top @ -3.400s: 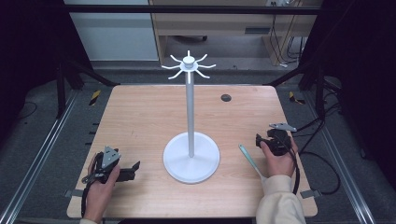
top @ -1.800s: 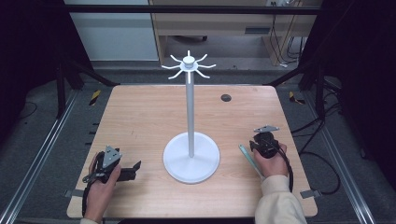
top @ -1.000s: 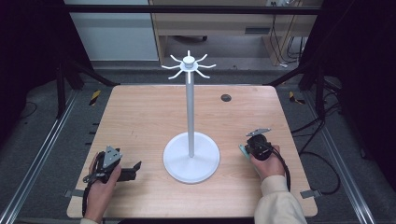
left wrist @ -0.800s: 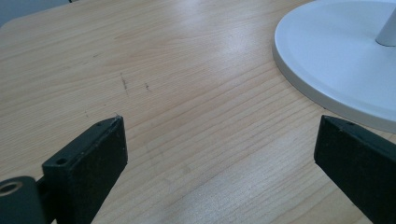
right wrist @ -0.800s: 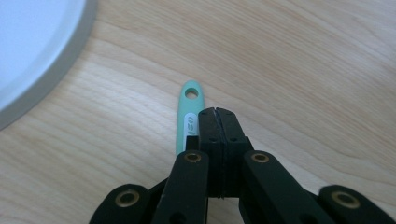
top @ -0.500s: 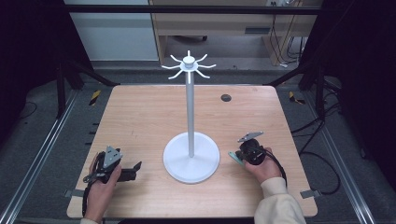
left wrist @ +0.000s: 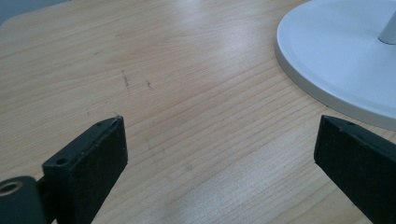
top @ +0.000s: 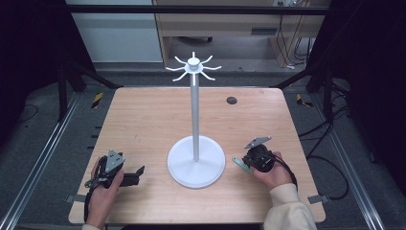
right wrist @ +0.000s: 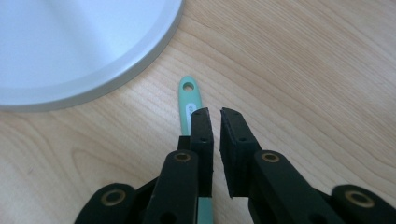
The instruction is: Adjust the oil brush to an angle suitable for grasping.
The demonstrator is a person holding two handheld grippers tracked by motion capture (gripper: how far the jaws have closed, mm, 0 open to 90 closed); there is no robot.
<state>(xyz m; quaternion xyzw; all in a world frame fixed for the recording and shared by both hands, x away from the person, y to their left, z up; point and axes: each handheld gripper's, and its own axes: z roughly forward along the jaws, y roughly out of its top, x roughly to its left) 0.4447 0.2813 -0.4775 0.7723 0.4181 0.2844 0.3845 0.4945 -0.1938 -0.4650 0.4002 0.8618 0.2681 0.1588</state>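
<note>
A: Right gripper (right wrist: 215, 112): jaws nearly together, just been opening slightly, nothing clamped. The green handle (right wrist: 189, 100) lies on the bench (top: 143, 120) beside and under the left jaw, near the white stand (top: 196, 160).

B: Left gripper (left wrist: 219, 140): jaws wide apart, over bare wood.

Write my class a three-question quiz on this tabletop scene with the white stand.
1. True or false: the left gripper has its jaws shut.
2. Where does the green handle lie? A) on top of the stand's base; B) on the table beside the stand's base; C) hanging from the top of the stand.
3. What sits at the top of the white stand?

Key
1. False: the jaws stand wide apart with nothing between them.
2. B.
3. A ring of hooks, all bare.
</note>
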